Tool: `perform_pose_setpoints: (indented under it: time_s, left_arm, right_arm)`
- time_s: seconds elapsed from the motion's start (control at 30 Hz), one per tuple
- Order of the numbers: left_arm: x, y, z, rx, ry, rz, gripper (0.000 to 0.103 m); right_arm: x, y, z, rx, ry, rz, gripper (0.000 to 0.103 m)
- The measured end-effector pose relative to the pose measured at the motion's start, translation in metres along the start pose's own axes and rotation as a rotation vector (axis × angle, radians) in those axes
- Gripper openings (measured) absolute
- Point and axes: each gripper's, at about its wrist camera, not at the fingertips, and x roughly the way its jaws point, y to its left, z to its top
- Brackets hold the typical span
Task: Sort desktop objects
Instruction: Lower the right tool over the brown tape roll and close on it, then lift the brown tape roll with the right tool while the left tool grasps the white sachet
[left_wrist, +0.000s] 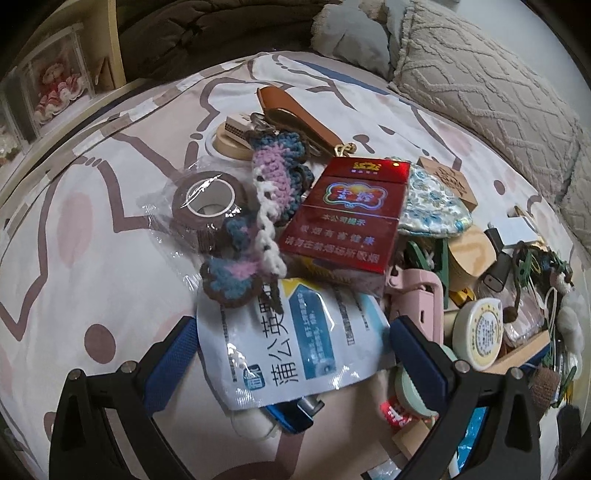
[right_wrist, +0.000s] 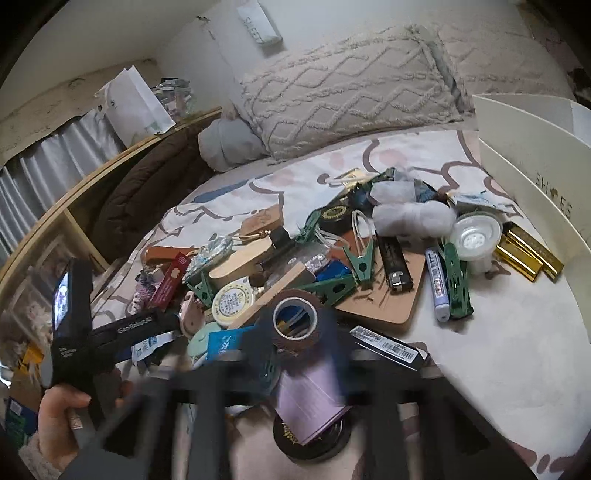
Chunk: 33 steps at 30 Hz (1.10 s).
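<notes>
Left claw gapes astride a pouch; bare sheet lies leftward. Right claw, blurred, stands parted around tape.

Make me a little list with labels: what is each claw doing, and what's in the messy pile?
surface: patterned bedsheet
left claw: open, straddling a white-and-blue pouch
right claw: blurred, brown tape roll between its fingers; grip unclear
pile top: red cigarette pack, crochet charm beside it
also nearby: white box, green clips
</notes>
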Motion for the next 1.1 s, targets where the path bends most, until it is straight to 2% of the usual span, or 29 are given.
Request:
perform_pose_setpoints:
  time_s: [0.03, 0.07, 0.37, 0.43, 0.47, 0.57, 0.6, 0.77, 0.9, 1.1]
  left_arm:
    - [0.001, -0.001, 0.000, 0.000, -0.002, 0.005, 0.103]
    - [0.001, -0.001, 0.000, 0.001, -0.004, 0.009, 0.103]
    - [0.012, -0.011, 0.000, 0.053, -0.025, 0.087, 0.103]
    - [0.012, -0.011, 0.000, 0.061, -0.029, 0.090, 0.103]
    - [0.012, -0.011, 0.000, 0.059, -0.030, 0.089, 0.103]
    - [0.012, -0.011, 0.001, 0.060, -0.034, 0.092, 0.103]
    - [0.012, -0.012, 0.001, 0.063, -0.036, 0.093, 0.103]
    - [0.009, -0.012, -0.001, 0.079, -0.048, 0.105, 0.092]
    - [0.004, -0.010, -0.002, 0.074, -0.051, 0.080, 0.080]
    - [-0.003, -0.007, -0.004, 0.065, -0.049, 0.051, 0.075]
  right_arm:
    - [-0.001, 0.001, 0.000, -0.001, -0.008, -0.001, 0.086]
    - [-0.003, 0.002, 0.001, -0.006, -0.020, 0.003, 0.088]
    - [0.022, 0.006, 0.005, -0.047, 0.045, 0.011, 0.088]
    - [0.031, 0.004, 0.004, -0.050, 0.072, 0.001, 0.079]
    - [0.035, 0.003, 0.003, -0.047, 0.087, 0.002, 0.069]
    - [0.041, 0.000, -0.001, -0.041, 0.108, 0.007, 0.053]
    - [0.040, 0.000, -0.001, -0.044, 0.105, 0.005, 0.044]
    - [0.036, 0.000, -0.002, -0.046, 0.087, 0.014, 0.044]
    - [0.033, -0.002, 0.000, -0.040, 0.076, 0.008, 0.044]
    - [0.029, -0.010, 0.000, -0.001, 0.072, 0.008, 0.044]
